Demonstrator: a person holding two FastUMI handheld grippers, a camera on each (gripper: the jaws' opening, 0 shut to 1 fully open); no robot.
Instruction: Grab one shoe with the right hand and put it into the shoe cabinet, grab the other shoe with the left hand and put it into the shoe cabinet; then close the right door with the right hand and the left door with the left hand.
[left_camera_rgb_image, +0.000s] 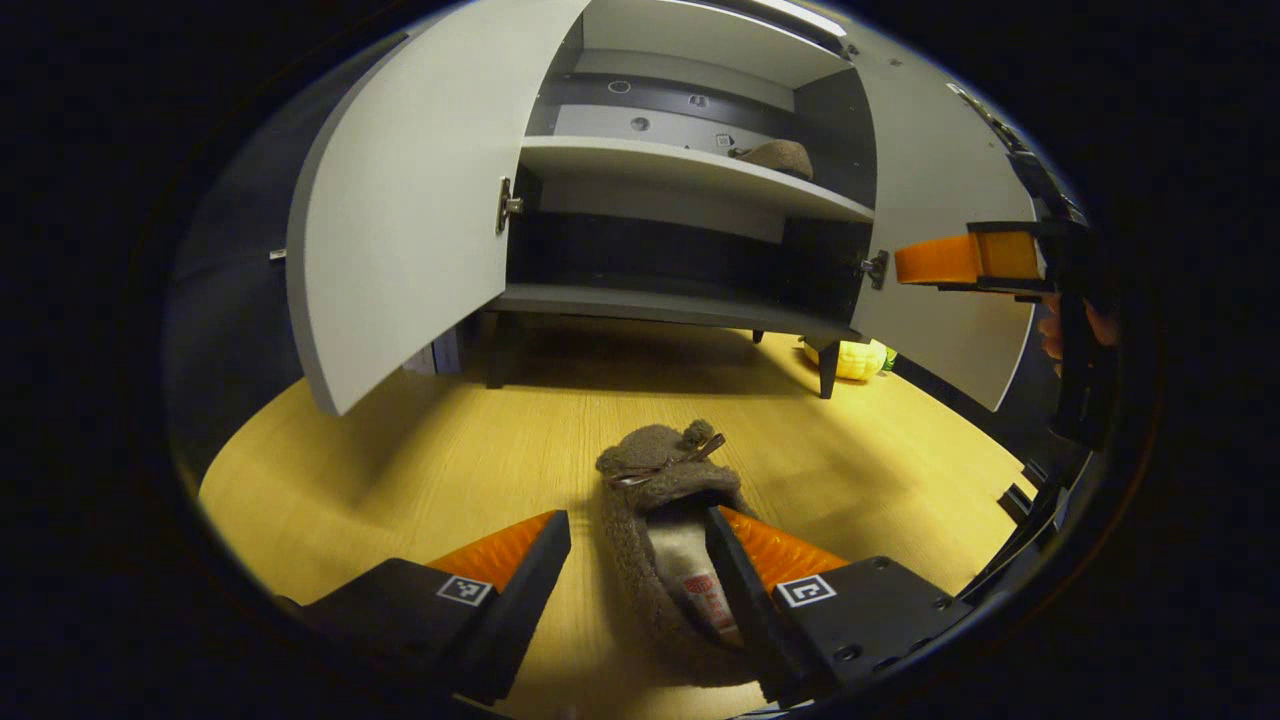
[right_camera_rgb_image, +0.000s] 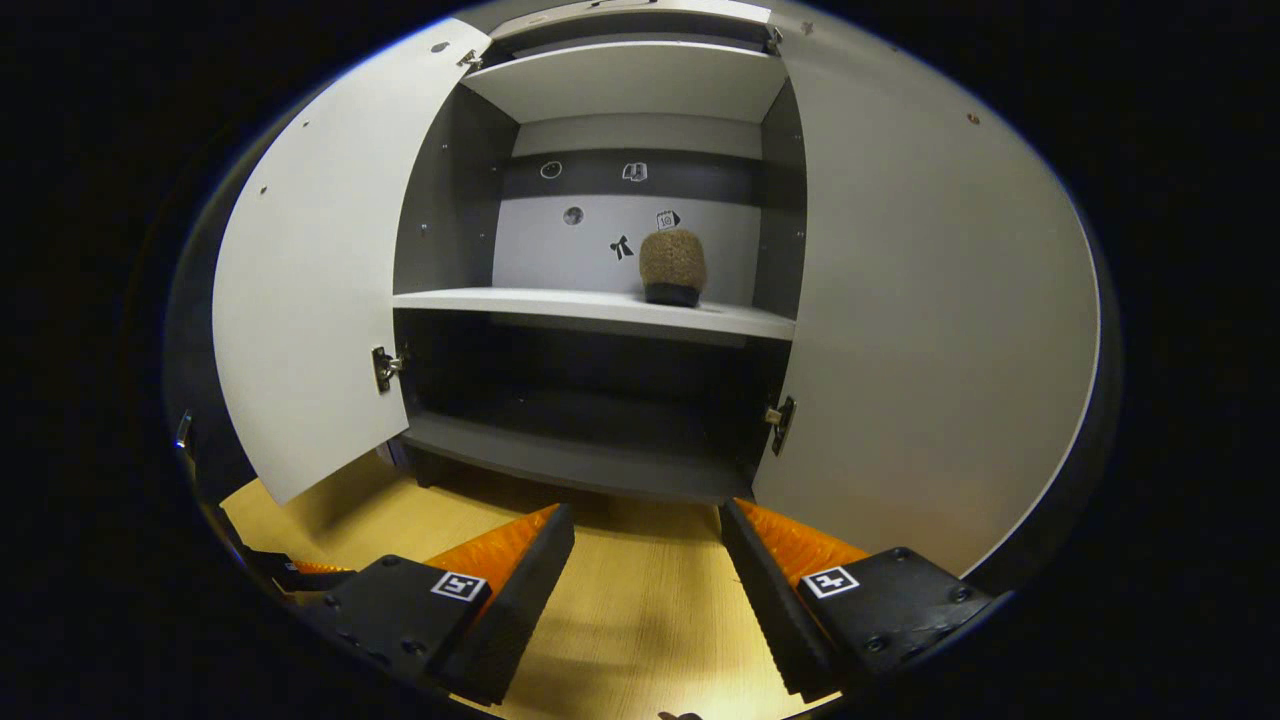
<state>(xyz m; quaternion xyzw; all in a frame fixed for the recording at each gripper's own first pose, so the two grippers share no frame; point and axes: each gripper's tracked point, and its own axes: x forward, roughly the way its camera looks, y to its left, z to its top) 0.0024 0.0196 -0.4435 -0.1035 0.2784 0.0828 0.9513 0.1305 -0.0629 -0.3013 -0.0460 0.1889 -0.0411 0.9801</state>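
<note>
- One brown fleecy slipper with a small bow (left_camera_rgb_image: 660, 520) is seen lying on the pale wood-grain counter (left_camera_rgb_image: 400, 470), toe toward the cabinet, between the fingers of the left hand-held gripper (left_camera_rgb_image: 638, 560).
- The left hand-held gripper is held wide open: its right finger (left_camera_rgb_image: 745, 590) appears to sit inside the slipper's opening, touching or nearly touching the insole, while the left finger stands apart from the slipper's outer side. Nothing is clamped yet.
- The matching second brown slipper (right_camera_rgb_image: 672, 265) is shown resting on the middle shelf of the white two-door shoe cabinet (right_camera_rgb_image: 620, 310), toward its right side.
- The right hand-held gripper (right_camera_rgb_image: 640, 580) is pictured released and empty, spread wide, facing the cabinet's open front above the counter; in the left gripper view its orange finger (left_camera_rgb_image: 965, 258) is seen beside the right door.
- Both doors, the left door (right_camera_rgb_image: 310, 290) and the right door (right_camera_rgb_image: 930, 330), are swung fully open.
- A risk is judged: only the soft side wall would be pinched, so the slipper could sag, twist or slip out during the lift.
- A second risk is judged: the dangling slipper could catch the shelf edge or an open door on the way in.
</note>
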